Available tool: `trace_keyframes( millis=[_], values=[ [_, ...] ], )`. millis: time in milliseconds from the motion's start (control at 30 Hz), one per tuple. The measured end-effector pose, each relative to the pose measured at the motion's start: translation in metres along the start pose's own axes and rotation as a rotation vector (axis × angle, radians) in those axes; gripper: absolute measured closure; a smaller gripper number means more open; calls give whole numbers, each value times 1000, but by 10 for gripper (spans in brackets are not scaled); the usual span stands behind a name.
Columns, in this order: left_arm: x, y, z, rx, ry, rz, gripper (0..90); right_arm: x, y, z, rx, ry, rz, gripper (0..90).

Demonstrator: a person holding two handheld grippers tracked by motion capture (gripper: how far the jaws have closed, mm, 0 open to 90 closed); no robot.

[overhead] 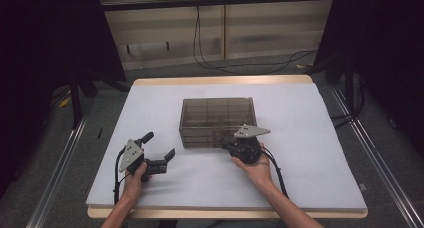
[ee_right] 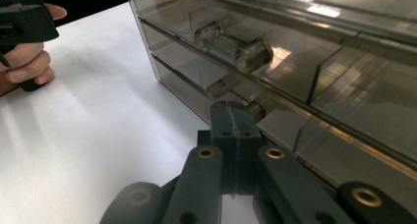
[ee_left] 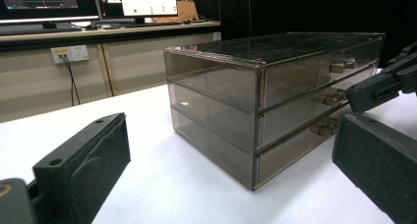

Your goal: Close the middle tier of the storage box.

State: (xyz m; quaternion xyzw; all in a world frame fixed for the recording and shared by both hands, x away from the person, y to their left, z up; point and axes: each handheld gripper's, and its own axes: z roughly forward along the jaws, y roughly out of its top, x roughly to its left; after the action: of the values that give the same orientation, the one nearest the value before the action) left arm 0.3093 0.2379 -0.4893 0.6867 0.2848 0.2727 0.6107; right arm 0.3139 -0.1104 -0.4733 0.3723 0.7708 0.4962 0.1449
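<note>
Two black jaws of the right gripper [ee_right: 235,130] are pressed flat together, nothing between them, their tip at the bottom drawer's small round knob [ee_right: 254,111] of the smoky transparent three-drawer plastic cabinet [overhead: 218,122]. Pressed together like that, they seem set to hook or nudge the knob rather than pinch it; whether they touch it I cannot tell. Off to the side, the left gripper [overhead: 159,147] rests on the white tabletop [overhead: 300,153] with jaws wide apart, well clear of the cabinet, likely kept free to steady the cabinet at the table's middle.
</note>
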Motion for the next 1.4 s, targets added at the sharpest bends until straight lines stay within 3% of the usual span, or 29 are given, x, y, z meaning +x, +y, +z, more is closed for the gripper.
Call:
trace_keyframes(
  millis=[333,467,567,633,767,833,967,1167,1400],
  values=[
    [0,0,0,-2,-1,-1,9,0,0,0,13,5,11,892],
    [0,0,0,-2,5,-6,9,0,-1,-5,17,32,23,765],
    [0,0,0,-1,2,-1,9,-1,-2,-11,5,61,50,594],
    [0,0,0,0,1,-1,9,-1,-3,-17,-4,54,61,474],
    [0,0,0,1,2,3,9,-1,-3,-24,15,44,69,335],
    [0,0,0,2,1,3,9,-1,-3,-31,19,34,57,315],
    [0,0,0,2,2,3,9,-3,-3,-44,3,23,80,223],
    [0,0,0,1,2,-3,9,-10,-6,-64,-1,8,106,179],
    [0,0,0,2,5,-2,9,-23,-16,-96,-8,-47,139,113]
  ],
)
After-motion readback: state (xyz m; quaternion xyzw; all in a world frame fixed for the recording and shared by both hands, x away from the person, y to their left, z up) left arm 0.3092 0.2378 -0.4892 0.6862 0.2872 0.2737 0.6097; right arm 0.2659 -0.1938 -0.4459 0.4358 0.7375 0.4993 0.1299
